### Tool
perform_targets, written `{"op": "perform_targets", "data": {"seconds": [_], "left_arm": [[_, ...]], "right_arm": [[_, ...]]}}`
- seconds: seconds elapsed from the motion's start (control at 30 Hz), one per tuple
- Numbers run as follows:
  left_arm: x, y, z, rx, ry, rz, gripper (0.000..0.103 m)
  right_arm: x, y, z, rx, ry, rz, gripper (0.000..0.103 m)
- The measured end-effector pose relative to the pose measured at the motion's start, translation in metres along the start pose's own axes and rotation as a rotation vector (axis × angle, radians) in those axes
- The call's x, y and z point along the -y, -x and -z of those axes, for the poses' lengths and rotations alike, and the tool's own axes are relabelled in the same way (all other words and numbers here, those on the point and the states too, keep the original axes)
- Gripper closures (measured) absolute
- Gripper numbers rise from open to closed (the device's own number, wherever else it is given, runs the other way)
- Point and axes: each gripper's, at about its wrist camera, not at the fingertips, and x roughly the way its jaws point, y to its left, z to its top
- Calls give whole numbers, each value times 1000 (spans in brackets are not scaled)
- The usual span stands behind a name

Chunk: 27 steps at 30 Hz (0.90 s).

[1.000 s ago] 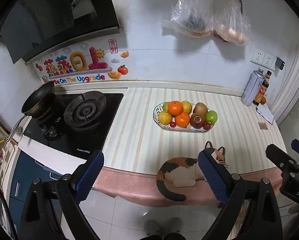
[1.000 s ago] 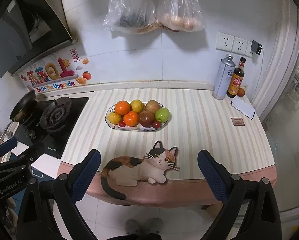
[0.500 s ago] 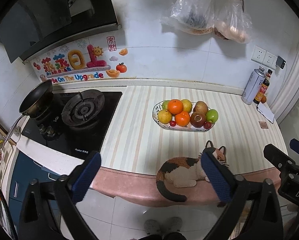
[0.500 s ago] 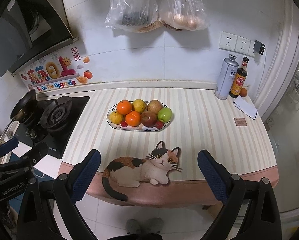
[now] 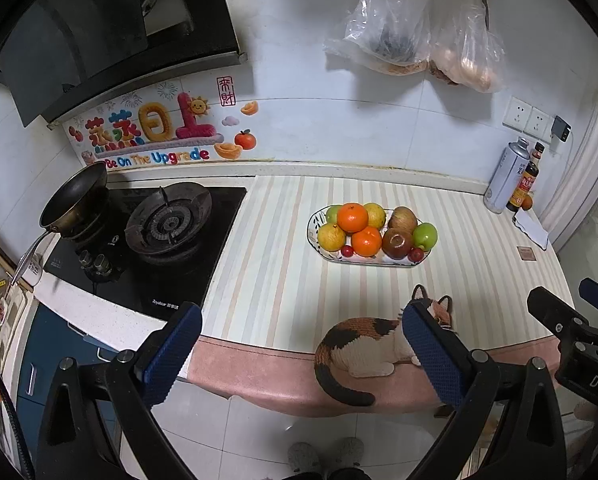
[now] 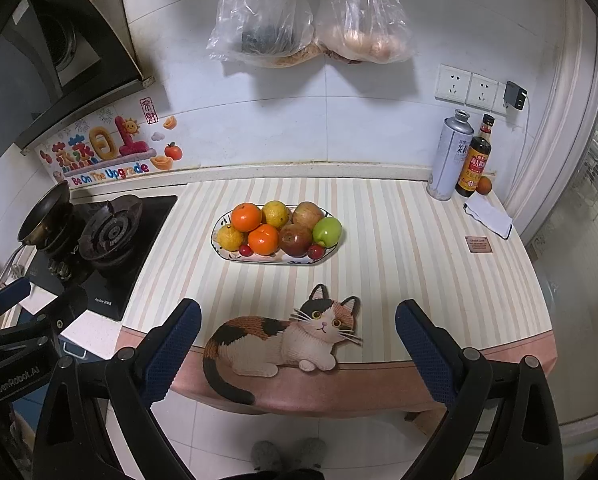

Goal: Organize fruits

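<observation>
Left gripper [image 5: 295,354], black frame, blue ribbed pads: our jaws wide apart, empty, held off the counter's near edge. Right gripper [image 6: 297,350]: likewise spread and empty.

Change over the last second: both views have drifted only slightly; no fruit has shifted.

Oval patterned white plate [image 6: 223,254] on the striped counter mat [image 6: 399,260]: all fruits piled on it, oranges, yellow citrus, apples, small red ones. This fits fruits already gathered, or awaiting sorting.

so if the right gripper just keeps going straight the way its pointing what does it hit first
Probably the striped countertop mat, near the cat picture's head. The open right gripper looks down past the counter's front edge; the fruit plate lies farther back. Depth is hard to judge through the fisheye.
</observation>
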Motion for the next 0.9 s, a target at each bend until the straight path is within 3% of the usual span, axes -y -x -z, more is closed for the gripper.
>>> {"op": "perform_targets", "data": {"seconds": [0.9], "left_arm": [[3, 9, 6, 8, -8, 23, 0]], "right_arm": [[1, 3, 5, -3, -6, -6, 3]]}}
